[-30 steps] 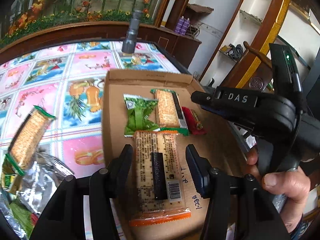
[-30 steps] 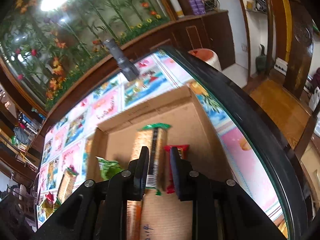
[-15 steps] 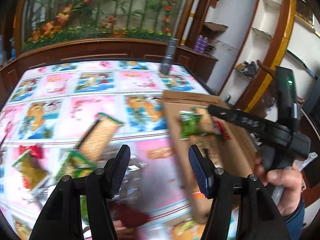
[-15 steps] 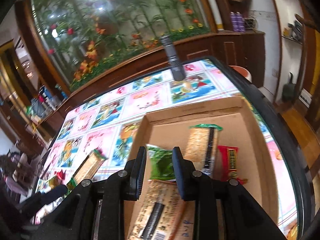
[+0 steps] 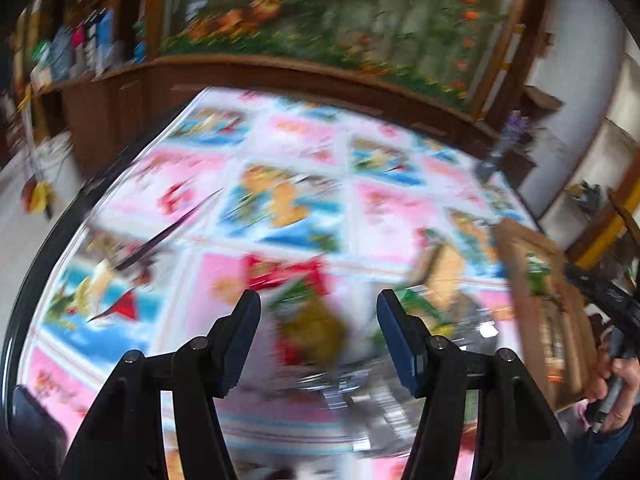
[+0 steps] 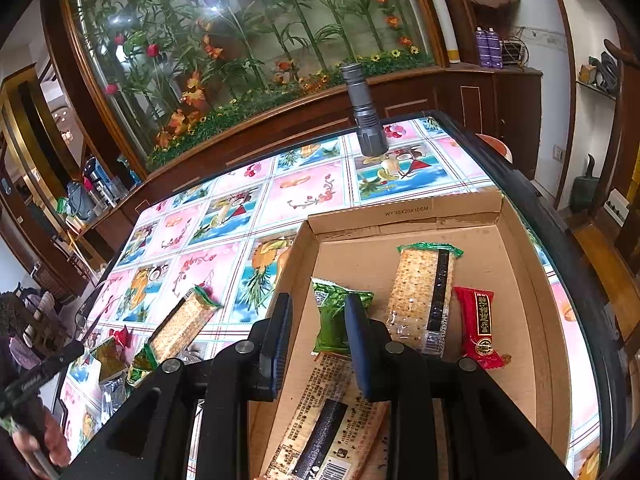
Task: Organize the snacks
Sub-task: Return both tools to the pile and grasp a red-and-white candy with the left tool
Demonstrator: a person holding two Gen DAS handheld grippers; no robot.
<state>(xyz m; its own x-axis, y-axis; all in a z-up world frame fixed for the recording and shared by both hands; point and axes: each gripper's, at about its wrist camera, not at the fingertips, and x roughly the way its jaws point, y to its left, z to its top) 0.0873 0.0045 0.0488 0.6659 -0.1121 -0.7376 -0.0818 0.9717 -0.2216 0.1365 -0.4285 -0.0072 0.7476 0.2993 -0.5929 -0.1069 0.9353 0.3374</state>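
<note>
Snacks (image 6: pixel 424 300): 4 packets already lie in the cardboard box (image 6: pixel 520 248); more are left loose on the table (image 6: pixel 312 188).
Left gripper (image 5: pixel 318 312) is held half-open and empty over a red packet (image 5: pixel 308 320), likely grasped next; right gripper (image 6: pixel 316 328) is nearly closed, empty.

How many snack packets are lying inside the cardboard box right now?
4 in the cardboard box: green packet at left, long cracker pack in the middle, red packet at right, another cracker pack nearest, partly hidden behind the right gripper.

2 handheld grippers, both empty.
Left gripper (image 5: pixel 318 332) angled downward, jaws parted, nothing between them; right gripper (image 6: pixel 316 330) angled downward, jaws narrowly apart, gripping nothing.
</note>
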